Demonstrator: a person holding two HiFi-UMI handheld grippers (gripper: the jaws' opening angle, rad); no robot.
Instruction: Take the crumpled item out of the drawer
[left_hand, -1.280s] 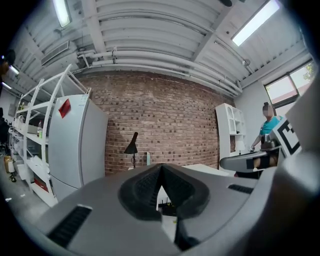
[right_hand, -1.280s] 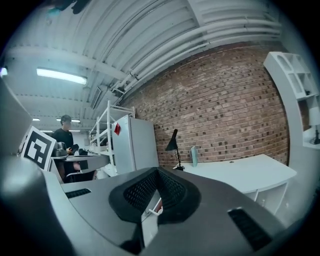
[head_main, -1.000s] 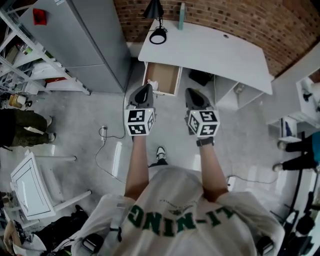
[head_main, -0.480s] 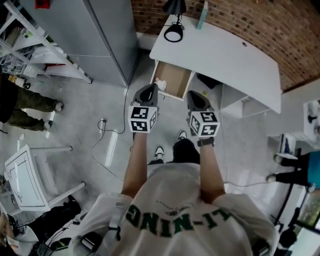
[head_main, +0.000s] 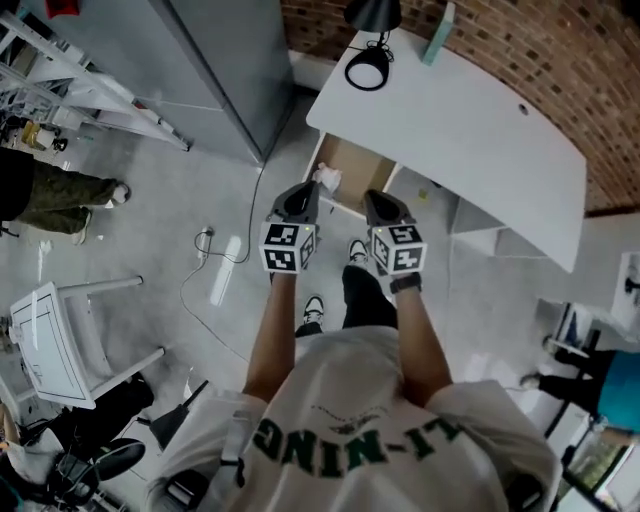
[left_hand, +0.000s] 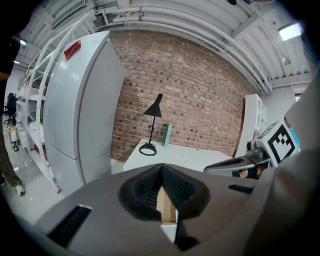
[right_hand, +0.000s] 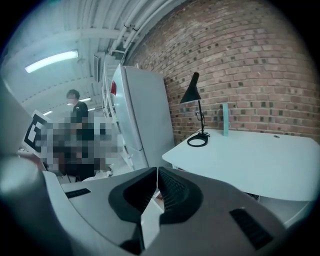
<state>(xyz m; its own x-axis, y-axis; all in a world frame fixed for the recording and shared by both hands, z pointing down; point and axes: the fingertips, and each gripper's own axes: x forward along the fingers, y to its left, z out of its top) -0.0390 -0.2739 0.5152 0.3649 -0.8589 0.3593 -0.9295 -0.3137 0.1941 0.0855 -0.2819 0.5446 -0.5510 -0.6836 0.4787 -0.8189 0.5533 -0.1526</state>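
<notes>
A grey floor (head_main: 150, 230) is seen at the left, with a white chair (head_main: 50, 345) and a tall grey fridge (head_main: 215, 70). A white desk (head_main: 470, 130) is set against the brick wall (head_main: 520, 40), and its drawer (head_main: 365, 170) stands open. The crumpled item (head_main: 327, 179) lies in the drawer's left front corner. Both arms are stretched forward. The left gripper (head_main: 300, 192) and right gripper (head_main: 378, 200) are held side by side near the drawer's front, each with its jaws pressed together on nothing.
</notes>
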